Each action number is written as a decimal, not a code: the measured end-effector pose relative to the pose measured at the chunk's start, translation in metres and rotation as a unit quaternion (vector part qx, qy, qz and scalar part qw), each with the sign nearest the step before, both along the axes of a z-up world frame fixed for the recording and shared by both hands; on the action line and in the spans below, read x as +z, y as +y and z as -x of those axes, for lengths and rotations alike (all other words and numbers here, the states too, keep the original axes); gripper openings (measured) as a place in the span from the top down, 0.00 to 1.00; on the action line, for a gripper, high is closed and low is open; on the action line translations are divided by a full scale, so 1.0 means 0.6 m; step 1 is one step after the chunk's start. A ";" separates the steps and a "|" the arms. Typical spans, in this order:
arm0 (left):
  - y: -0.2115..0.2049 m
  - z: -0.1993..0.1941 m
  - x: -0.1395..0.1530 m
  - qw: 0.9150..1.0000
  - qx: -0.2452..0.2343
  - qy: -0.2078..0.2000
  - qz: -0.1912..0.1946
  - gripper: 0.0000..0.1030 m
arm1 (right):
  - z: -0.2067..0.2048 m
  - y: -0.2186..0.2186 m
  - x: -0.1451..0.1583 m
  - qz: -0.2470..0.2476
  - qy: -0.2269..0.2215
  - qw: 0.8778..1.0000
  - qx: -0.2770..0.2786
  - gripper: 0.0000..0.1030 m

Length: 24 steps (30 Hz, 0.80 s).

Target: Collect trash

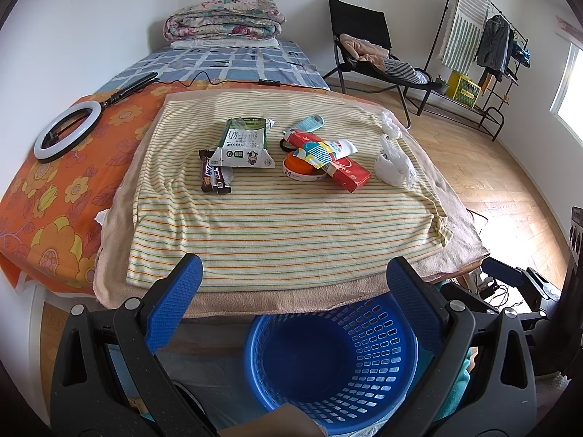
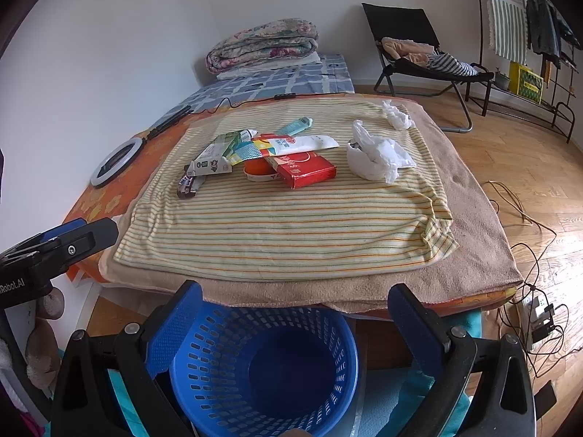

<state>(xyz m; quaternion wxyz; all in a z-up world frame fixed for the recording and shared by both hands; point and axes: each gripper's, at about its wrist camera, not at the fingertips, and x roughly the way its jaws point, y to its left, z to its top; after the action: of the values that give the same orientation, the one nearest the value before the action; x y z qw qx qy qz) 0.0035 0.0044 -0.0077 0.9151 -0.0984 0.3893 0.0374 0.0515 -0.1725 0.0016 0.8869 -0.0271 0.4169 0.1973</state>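
Your left gripper (image 1: 293, 284) and right gripper (image 2: 293, 309) both hang with jaws spread wide, holding nothing, above the blue perforated plastic basket (image 1: 368, 331) on the floor. Beyond it, on the striped yellow towel (image 1: 277, 218), lie a brown chocolate-bar wrapper (image 1: 215, 176), a flattened green-and-white milk carton (image 1: 246, 144), a red cardboard box (image 1: 339, 165) and crumpled white tissue (image 1: 393, 164).

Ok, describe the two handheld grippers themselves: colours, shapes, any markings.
Both match. The left gripper has a black, speckled plastic body with triangular cut-outs, silver round pivot bolts, and two fingers faced with blue textured pads. The right gripper is built the same way. In the right wrist view, the side of the left unit bears white lettering ending in "Robot.AI". No cables or sleeves are visible on them.
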 end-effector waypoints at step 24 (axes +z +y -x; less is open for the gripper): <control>-0.003 -0.038 0.018 0.999 -0.032 0.010 -0.001 0.00 | -0.030 -0.033 -0.017 0.005 -0.008 1.000 0.000 0.00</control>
<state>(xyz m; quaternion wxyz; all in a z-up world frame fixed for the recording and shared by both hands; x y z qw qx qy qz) 0.0265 0.0028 0.0033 0.9118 -0.0847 0.4017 0.0099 0.0696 -0.1926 -0.0084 0.8900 -0.0329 0.4108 0.1952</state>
